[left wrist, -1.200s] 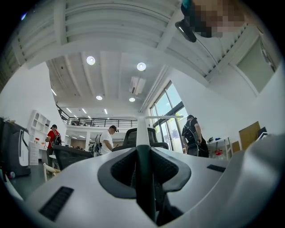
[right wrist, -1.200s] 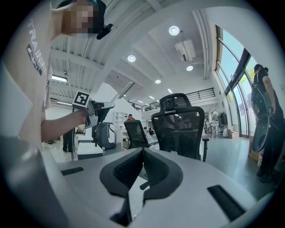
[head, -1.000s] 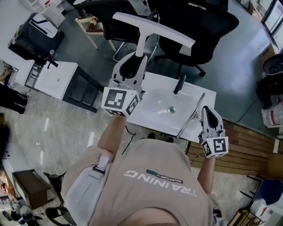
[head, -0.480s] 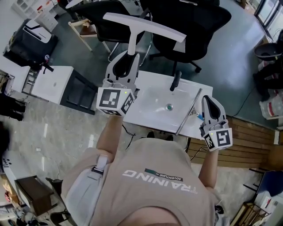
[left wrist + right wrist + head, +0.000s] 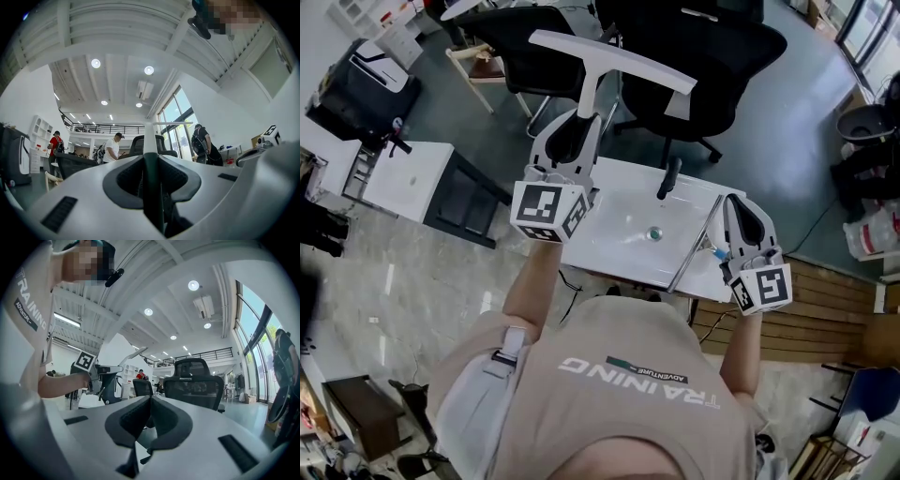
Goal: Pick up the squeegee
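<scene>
The squeegee [image 5: 619, 62] is white, with a long blade across the top and a handle running down into my left gripper [image 5: 586, 124]. That gripper is shut on the handle and holds the squeegee up above the far edge of the white sink top [image 5: 609, 246]. In the left gripper view the dark handle [image 5: 150, 140] stands pinched between the jaws, with the blade [image 5: 172, 123] crosswise beyond them. My right gripper [image 5: 734, 208] hovers over the sink top's right end. Its jaws meet with nothing between them [image 5: 150, 404].
A black faucet [image 5: 667, 178], a drain [image 5: 654, 233] and a metal rod [image 5: 698, 246] sit on the sink top. Black office chairs [image 5: 694, 56] stand behind it, a white cabinet [image 5: 403, 178] to the left, and wooden boards [image 5: 825, 309] to the right.
My right gripper has risen a little beside the sink top's right end. The left gripper has kept its hold on the squeegee in the same place.
</scene>
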Demonstrator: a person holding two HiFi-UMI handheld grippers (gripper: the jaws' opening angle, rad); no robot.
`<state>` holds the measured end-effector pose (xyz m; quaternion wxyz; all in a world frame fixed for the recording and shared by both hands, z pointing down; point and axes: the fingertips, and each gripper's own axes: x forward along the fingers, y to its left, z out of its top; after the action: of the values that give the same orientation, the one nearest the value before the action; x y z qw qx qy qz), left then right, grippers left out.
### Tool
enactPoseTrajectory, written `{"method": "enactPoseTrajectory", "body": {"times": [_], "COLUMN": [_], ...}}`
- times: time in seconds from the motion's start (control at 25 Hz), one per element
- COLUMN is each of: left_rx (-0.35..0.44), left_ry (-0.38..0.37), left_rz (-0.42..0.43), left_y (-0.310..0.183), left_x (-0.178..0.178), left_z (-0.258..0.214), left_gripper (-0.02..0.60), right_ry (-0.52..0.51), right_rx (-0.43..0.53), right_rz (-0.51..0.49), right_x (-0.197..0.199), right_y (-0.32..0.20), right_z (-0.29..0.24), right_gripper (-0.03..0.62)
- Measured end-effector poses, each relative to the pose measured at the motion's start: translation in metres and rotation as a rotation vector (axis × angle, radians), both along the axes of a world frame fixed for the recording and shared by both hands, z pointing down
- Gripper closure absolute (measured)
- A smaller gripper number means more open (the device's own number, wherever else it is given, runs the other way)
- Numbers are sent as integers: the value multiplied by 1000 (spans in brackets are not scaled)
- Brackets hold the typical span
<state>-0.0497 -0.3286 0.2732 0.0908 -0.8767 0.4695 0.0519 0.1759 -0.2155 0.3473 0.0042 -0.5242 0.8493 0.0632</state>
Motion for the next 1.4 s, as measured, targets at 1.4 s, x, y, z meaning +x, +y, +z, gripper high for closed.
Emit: {"method": "enactPoseTrajectory", "body": {"times": [1.4], "left_rx": [-21], "left_ry": [-12], "left_rz": [-23], "left_y": [-8], "left_x": [-3], "left_z": [6], "left_gripper": [480], "right_ry": [-25], "right_rx": [10], "right_rz": [6], "right_x": [14], "right_y": [-8], "right_z": [-7], "right_gripper": [563]}}
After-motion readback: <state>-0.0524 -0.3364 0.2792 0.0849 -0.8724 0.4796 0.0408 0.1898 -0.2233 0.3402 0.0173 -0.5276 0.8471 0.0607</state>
